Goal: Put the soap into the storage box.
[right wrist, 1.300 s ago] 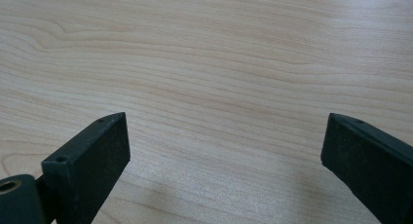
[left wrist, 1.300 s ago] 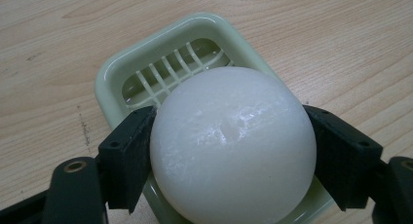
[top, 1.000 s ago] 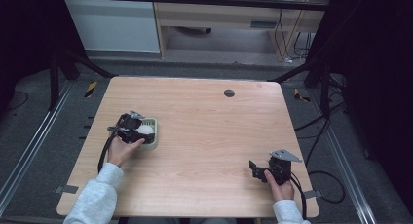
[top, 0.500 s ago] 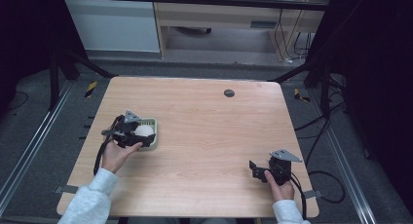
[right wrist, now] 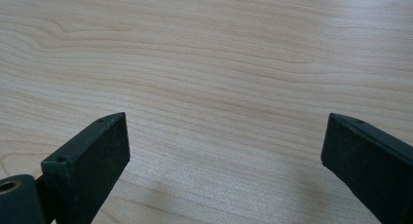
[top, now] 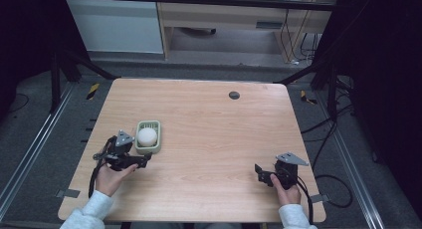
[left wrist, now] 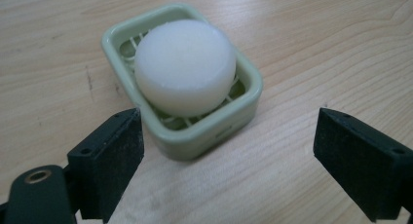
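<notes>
A round white soap bar (left wrist: 184, 65) is seated in a pale green plastic dish (top: 149, 148) on the wooden desk (top: 219, 134), just ahead of the left tool (left wrist: 229, 151), whose jaws have just been opened and are empty. The right tool (right wrist: 226, 160), also spread, is held well apart.

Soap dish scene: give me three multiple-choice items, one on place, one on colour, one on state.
1. Where does the soap lie?
A. in the soap dish
B. on the bare table
C. in the right gripper

2. What colour is the soap dish?
A. red
B. pale green
C. black

3. How does the left gripper stand?
A. shut on the soap
B. shut on the dish
C. open, apart from the dish

Key: 1 A, the soap rests on the dish's grid; 2 B, its rim shows pale green; 3 C, its jaws stand wide with nothing pressed between them.
</notes>
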The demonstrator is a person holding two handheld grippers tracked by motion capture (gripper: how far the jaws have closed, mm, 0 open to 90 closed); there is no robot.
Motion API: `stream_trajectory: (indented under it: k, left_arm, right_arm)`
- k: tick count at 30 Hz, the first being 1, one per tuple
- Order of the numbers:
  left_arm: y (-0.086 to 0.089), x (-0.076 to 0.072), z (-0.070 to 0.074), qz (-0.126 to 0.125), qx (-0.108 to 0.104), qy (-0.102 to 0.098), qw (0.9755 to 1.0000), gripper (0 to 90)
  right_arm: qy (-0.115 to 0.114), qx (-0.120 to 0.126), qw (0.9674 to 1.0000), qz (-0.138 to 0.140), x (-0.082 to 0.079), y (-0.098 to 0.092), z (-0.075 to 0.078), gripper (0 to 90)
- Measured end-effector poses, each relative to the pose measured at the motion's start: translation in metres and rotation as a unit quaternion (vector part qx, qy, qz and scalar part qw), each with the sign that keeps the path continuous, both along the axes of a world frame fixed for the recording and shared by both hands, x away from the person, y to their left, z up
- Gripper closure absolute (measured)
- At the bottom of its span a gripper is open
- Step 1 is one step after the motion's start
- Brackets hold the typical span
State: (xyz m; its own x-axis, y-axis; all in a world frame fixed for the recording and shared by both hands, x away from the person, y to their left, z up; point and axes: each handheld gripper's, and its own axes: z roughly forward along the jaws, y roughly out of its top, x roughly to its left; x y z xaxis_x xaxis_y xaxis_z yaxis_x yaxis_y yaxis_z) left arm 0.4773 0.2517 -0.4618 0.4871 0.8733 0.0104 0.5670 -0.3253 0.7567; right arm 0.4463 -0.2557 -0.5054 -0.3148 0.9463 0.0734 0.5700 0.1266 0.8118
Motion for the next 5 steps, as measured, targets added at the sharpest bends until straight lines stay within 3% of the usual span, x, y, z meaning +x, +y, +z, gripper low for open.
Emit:
stream_trajectory:
  k: [5]
  left_arm:
    - [0.0103,-0.0114,-0.0066,0.014,-0.013,0.002,0.9998,10.5]
  right_arm:
    - [-0.001,0.0,1.0,0.0,-0.0002,-0.0002,0.0004,4.0]
